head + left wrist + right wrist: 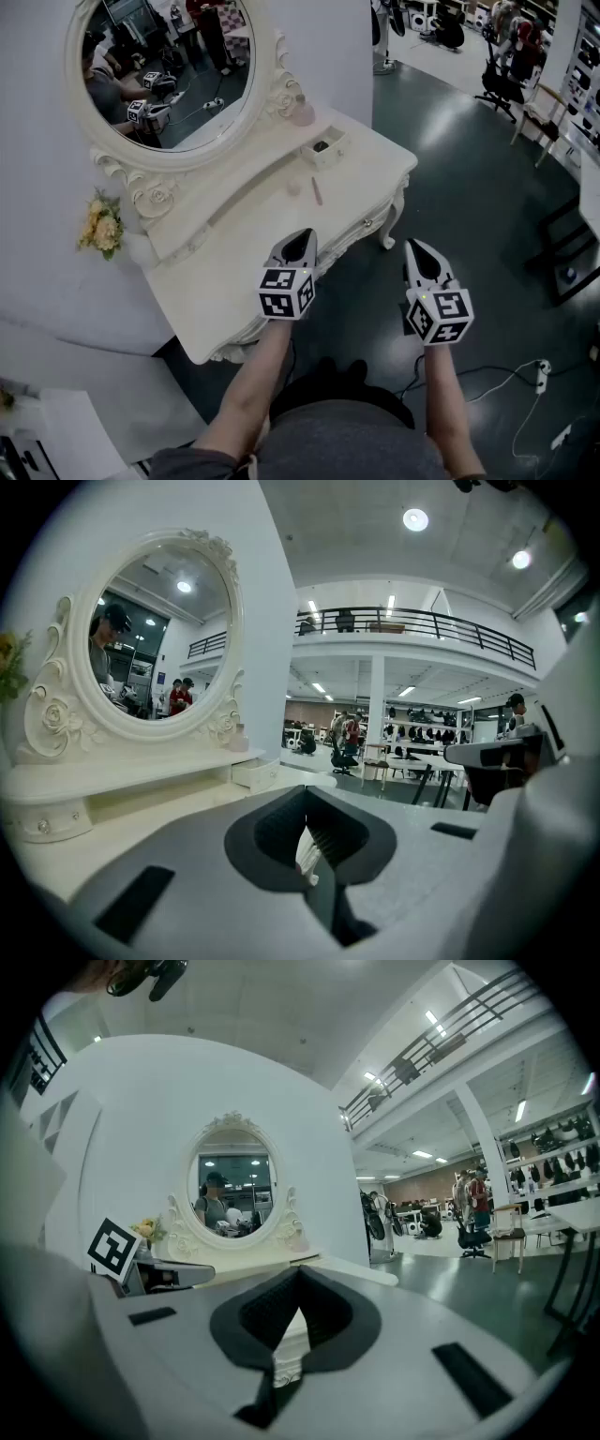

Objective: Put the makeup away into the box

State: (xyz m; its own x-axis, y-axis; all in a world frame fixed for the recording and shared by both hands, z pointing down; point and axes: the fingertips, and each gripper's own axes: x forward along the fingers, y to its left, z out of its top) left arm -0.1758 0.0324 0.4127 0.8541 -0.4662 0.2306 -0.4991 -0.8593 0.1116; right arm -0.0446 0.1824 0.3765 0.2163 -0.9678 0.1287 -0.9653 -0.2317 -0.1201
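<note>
On the white dressing table lie a slim pink makeup stick and a small round pink item. Behind them, on the raised shelf, stands a small open white box, with a pink bottle beside it. My left gripper hangs shut and empty over the table's front edge, short of the makeup. My right gripper is off the table over the dark floor, jaws together with nothing in them.
An oval mirror in a carved white frame rises at the table's back. Yellow flowers sit at its left end. On the floor are a power strip with a cable, a black frame at right, and a chair far back.
</note>
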